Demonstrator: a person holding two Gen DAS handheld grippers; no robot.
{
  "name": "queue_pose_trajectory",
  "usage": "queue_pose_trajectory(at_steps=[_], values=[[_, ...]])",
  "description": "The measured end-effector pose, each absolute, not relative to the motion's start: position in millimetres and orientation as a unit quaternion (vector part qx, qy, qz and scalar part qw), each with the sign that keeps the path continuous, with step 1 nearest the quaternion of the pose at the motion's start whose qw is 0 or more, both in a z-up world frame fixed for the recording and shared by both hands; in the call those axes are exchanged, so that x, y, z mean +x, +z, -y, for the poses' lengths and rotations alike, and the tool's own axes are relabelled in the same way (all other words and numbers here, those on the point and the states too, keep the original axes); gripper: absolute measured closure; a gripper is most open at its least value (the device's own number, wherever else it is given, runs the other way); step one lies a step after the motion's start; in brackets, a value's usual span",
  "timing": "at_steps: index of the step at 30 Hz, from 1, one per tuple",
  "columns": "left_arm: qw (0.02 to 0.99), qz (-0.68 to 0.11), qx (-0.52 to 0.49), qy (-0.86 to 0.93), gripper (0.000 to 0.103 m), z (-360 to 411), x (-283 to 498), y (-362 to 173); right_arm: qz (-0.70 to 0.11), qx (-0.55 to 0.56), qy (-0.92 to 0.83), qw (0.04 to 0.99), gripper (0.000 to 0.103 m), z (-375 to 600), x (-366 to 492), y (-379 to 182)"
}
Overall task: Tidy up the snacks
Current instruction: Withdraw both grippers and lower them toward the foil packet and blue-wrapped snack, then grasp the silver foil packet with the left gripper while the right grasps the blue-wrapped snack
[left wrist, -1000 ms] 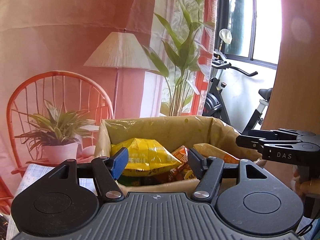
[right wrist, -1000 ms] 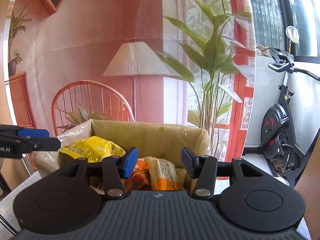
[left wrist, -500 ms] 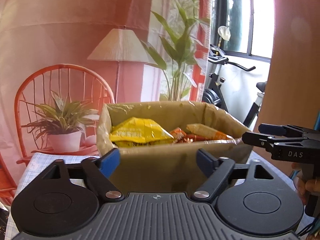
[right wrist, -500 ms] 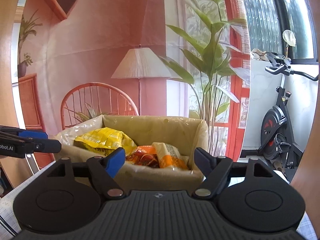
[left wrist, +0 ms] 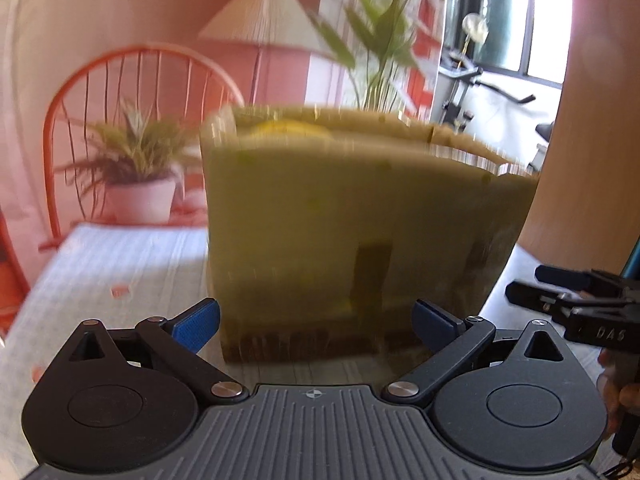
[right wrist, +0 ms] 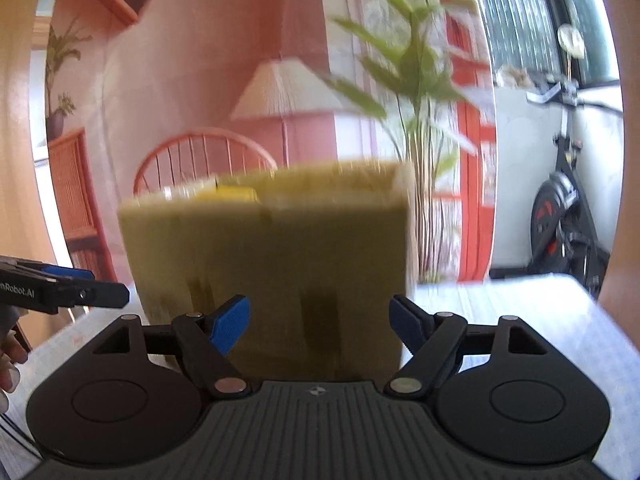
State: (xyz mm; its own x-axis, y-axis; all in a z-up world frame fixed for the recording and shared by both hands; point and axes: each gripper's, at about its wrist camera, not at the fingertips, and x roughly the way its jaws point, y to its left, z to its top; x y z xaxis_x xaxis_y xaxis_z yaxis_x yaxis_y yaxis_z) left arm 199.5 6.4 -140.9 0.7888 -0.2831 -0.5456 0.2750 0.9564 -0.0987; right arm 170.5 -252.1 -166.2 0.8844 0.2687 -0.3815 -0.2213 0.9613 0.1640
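backdrop: lamp [right wrist: 286, 90], orange chair [left wrist: 132, 92], potted plant [left wrist: 134, 168] | exercise bike [right wrist: 560, 208] by window | table: pale cloth [left wrist: 112, 264]

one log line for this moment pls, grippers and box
left gripper: jaws opening, empty | right gripper: open, empty | snack box: on table, ahead of both | yellow bag: inside

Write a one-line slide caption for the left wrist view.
Left gripper opening, empty, before a blurred olive snack box on the table.
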Motion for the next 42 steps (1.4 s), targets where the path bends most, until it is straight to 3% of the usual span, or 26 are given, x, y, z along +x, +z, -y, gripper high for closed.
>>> queue_pose_trajectory(at_steps=[12, 16, 18, 20, 42], values=[[0.934, -0.338, 0.002, -0.119, 0.000, 10.4, 201.3, -192.2, -0.328, 0.038, 0.153, 0.931, 0.024, 231.1, 181.6, -246.5], [0.928, -0.352, 0.026, -0.119, 0.000, 18.4, 204.0, -200.3, -0.347, 0.027, 0.158, 0.924, 0.035, 229.2, 184.6, -256.9], [0.924, -0.362, 0.031, -0.122, 0.000, 23.0, 205.0, -205.4, -0.347, 0.034, 0.161, 0.923, 0.046, 233.0, 183.7, -259.1], [0.920, -0.370, 0.030, -0.126, 0.000, 27.1, 204.3, -210.5, -0.342, 0.041, 0.147, 0.927, 0.048, 239.4, 181.6, -260.8], [0.897, -0.425, 0.040, -0.119, 0.001, 77.4, 220.6, -243.9, -0.325, 0.124, 0.105, 0.932, 0.051, 268.6, 179.1, -263.6]])
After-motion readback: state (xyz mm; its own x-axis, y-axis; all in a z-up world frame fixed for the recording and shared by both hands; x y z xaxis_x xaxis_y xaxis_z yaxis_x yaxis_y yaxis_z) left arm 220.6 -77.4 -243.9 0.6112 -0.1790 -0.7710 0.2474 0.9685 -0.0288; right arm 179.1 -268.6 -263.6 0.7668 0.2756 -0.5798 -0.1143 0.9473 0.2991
